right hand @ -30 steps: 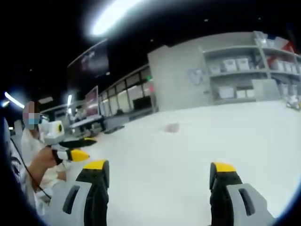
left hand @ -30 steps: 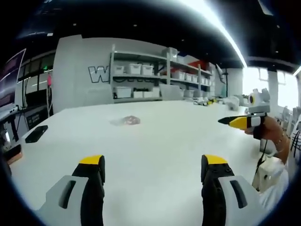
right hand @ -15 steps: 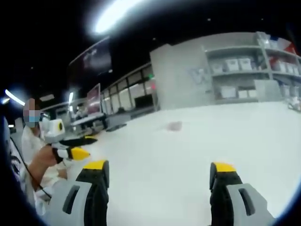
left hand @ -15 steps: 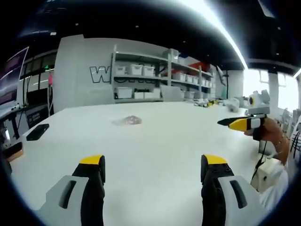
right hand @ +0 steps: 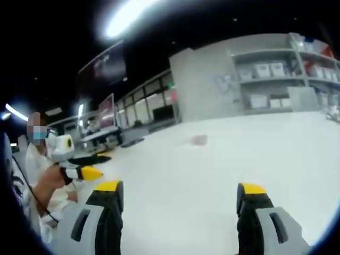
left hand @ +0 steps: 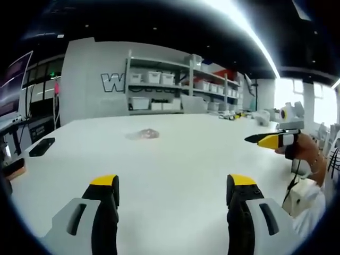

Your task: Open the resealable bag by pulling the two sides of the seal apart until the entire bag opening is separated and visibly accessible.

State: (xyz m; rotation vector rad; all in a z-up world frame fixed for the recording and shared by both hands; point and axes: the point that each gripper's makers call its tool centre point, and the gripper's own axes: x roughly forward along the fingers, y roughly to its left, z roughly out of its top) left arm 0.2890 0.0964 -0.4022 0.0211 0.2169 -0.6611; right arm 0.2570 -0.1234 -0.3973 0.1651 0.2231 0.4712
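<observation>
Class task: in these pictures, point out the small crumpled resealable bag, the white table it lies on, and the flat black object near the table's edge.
small crumpled resealable bag (left hand: 142,134), left gripper view, its middle.
white table (left hand: 175,159), left gripper view, bare top.
flat black object (left hand: 41,146), left gripper view, its top face.

— What kind of room was it?
— A large workshop with a dark ceiling (left hand: 159,21) and a long light strip (left hand: 249,32) running across it. A broad white table (left hand: 170,159) took up the foreground.
— And behind the table?
— A grey wall (left hand: 93,79) with big white letters, partly hidden by shelves (left hand: 159,85) holding white bins. Bright windows (left hand: 321,101) stood at the right edge of the left gripper view.
— Anything on the other side?
— In the right gripper view, a row of dark glass panels (right hand: 143,111) and a dark screen (right hand: 101,66) above them.
</observation>
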